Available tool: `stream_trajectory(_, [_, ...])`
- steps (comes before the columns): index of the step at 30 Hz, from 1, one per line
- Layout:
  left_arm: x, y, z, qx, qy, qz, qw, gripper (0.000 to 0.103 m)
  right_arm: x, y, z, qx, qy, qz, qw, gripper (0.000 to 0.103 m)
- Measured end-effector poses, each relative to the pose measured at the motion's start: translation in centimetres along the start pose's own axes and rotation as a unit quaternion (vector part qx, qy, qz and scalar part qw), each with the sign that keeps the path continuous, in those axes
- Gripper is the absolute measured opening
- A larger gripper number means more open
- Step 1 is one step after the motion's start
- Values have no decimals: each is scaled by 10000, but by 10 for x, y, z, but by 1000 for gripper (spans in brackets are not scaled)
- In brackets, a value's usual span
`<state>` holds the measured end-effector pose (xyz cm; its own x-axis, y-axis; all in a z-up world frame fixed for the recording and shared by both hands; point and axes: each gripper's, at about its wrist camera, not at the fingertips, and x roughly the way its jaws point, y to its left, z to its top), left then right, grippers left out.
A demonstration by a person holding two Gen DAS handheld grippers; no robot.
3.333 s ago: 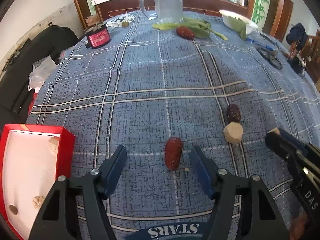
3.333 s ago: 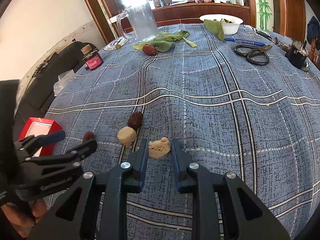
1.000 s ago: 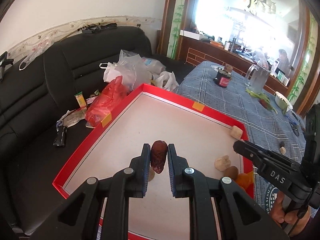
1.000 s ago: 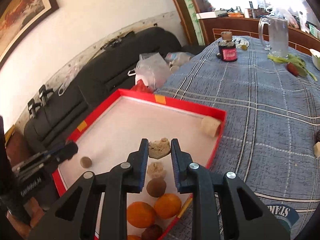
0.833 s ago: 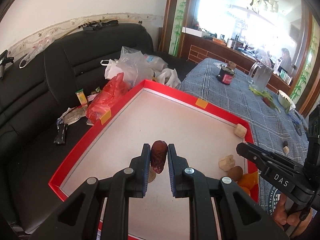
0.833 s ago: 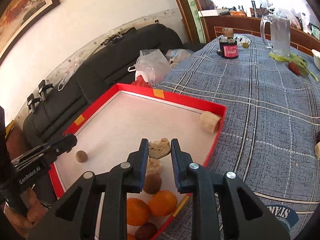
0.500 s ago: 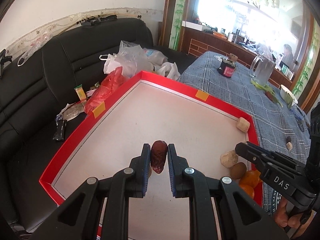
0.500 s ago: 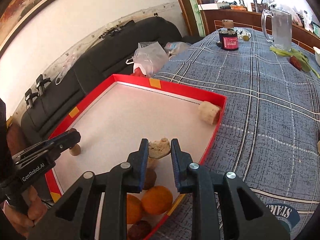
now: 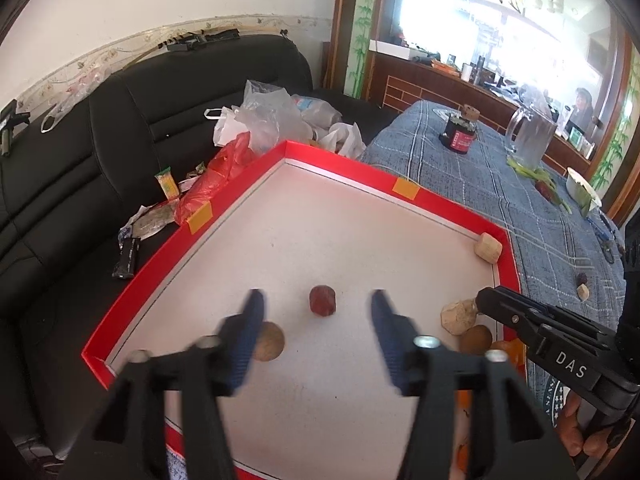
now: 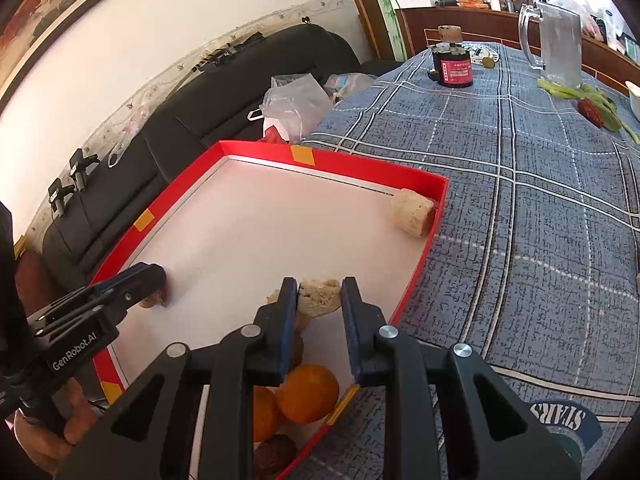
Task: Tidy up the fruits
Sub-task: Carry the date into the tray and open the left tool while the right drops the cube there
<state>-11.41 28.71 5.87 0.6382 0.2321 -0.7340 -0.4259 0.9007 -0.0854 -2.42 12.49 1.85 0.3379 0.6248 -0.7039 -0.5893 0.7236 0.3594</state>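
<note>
Red date [image 9: 322, 300] loose between parted left tongs [image 9: 316, 312] (blurred)

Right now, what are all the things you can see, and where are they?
red date: one, dark red, on the tray floor between the open left jaws, which have just been opening
tan chunk: one, beige, pinched in the right gripper above the tray
tray: one, red rim, pale floor, at the table's edge by the sofa
oranges: two, orange, tray's near corner
tan block: one, beige, tray's far corner
tablecloth: one, blue plaid, on the table
jar: one, dark with red label, far on the table
pitcher: one, clear, far on the table
sofa: one, black, beside the table
left gripper: one, black, open
right gripper: one, black, shut
</note>
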Motion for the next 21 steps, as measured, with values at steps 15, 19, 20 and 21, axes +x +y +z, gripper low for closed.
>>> stream_trajectory(15, [-5, -14, -4, -61, 99, -39, 9999, 72, -22, -15, 3, 292, -278, 84, 9992, 26])
stream_trajectory(19, [-7, -20, -5, -13, 126, -49, 9999, 74, -24, -17, 3, 320, -279, 100, 9990, 26])
stream_trajectory(20, [-7, -22, -6, 5, 131, -49, 9999, 75, -24, -17, 2, 324, -282, 99, 9990, 26])
stream_trajectory(21, [-7, -23, -6, 21, 139, -43, 9999, 75, -25, -17, 2, 327, -280, 100, 9990, 26])
